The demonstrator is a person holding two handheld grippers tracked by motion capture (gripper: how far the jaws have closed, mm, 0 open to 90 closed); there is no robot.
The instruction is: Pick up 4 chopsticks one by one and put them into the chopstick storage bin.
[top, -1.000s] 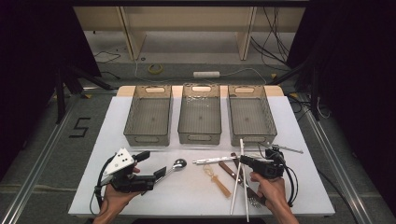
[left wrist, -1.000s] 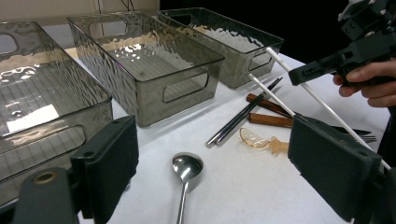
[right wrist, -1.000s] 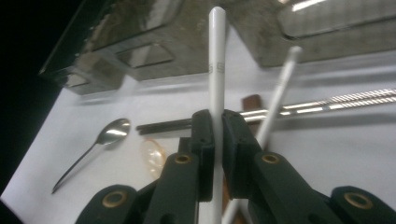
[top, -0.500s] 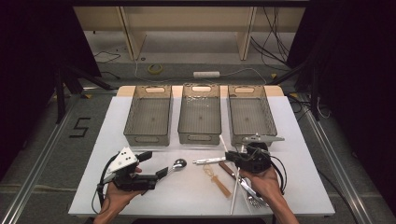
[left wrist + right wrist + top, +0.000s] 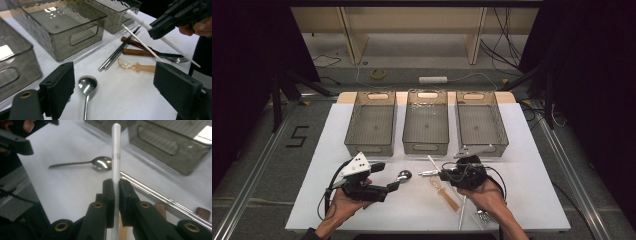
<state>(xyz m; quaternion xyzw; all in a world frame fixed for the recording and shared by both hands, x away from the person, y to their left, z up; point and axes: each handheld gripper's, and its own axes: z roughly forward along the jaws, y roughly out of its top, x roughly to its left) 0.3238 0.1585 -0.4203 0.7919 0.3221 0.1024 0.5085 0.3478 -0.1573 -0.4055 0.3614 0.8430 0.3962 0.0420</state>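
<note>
Clamping a white chopstick [image 5: 116, 152] between closed jaws, your right gripper [image 5: 443, 174] holds it just above the white table [image 5: 532, 200], near the front of the middle bin. It is a thin, smooth, round white rod with a faint band of fine print partway along, and its blunt tip points away past the jaws. A second white chopstick [image 5: 142, 42] lies below it on the table beside a pair of metal chopsticks [image 5: 117, 52], two wooden-handled utensils [image 5: 135, 51] and a translucent amber spoon [image 5: 130, 66]. Your left gripper [image 5: 113, 90] rests low with its jaws wide apart, holding nothing, a metal spoon [image 5: 87, 86] on the table between them. Three smoky clear bins [image 5: 371, 125] [image 5: 426, 122] [image 5: 480, 124] stand side by side behind; whether they hold anything you cannot tell.
</note>
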